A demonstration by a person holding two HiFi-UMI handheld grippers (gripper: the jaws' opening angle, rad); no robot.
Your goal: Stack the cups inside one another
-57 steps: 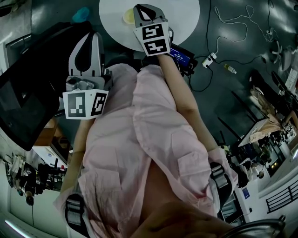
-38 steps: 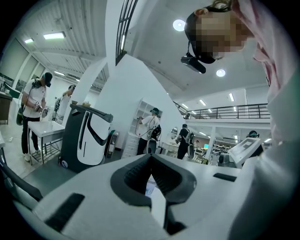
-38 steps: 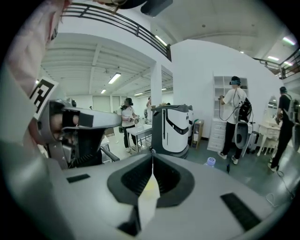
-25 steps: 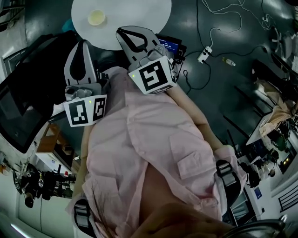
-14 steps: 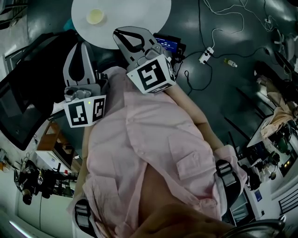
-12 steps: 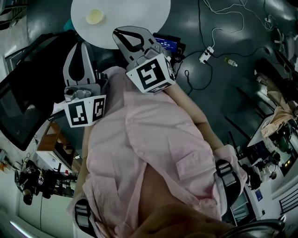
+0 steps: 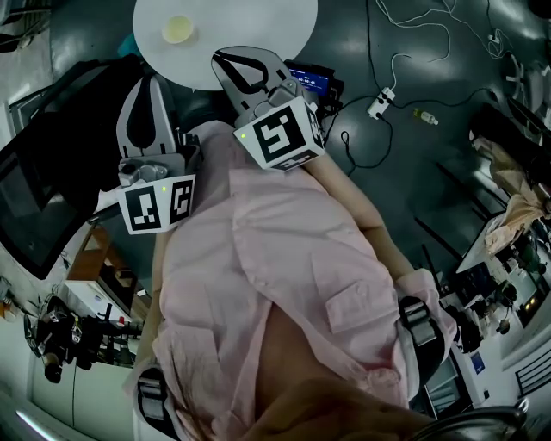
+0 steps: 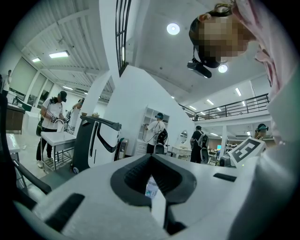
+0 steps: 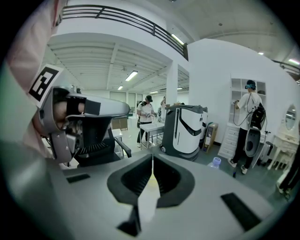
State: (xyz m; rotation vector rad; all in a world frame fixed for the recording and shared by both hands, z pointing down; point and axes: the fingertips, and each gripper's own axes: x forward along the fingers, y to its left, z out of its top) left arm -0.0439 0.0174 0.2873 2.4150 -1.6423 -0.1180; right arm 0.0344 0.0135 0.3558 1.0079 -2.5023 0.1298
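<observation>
Room: a large bright hall with white walls and ceiling lights. The head view looks steeply down past a pink shirt (image 7: 258,284) onto a dark floor (image 7: 413,172) strewn with cables (image 7: 430,34).
Worktop (image 7: 258,26): round and white, at the top centre of the head view.
Cup (image 7: 178,29): pale yellow, standing on the left part of the worktop, in the upper left of the frame. Whether other cups sit inside it cannot be told.
Left tool (image 7: 158,79): clenched. The left gripper view shows its tips (image 8: 150,156) meeting with nothing held. In the head view it lies below the cup, outside the worktop's edge and well apart from the cup.
Right tool (image 7: 222,57): also clenched on nothing, its tips (image 9: 152,157) pressed together. In the head view its tip overlaps the worktop's lower edge, below and to the right of the cup, near it but not touching.
Background: people stand at white benches, and a white-and-black machine (image 9: 183,129) stands on the floor.
</observation>
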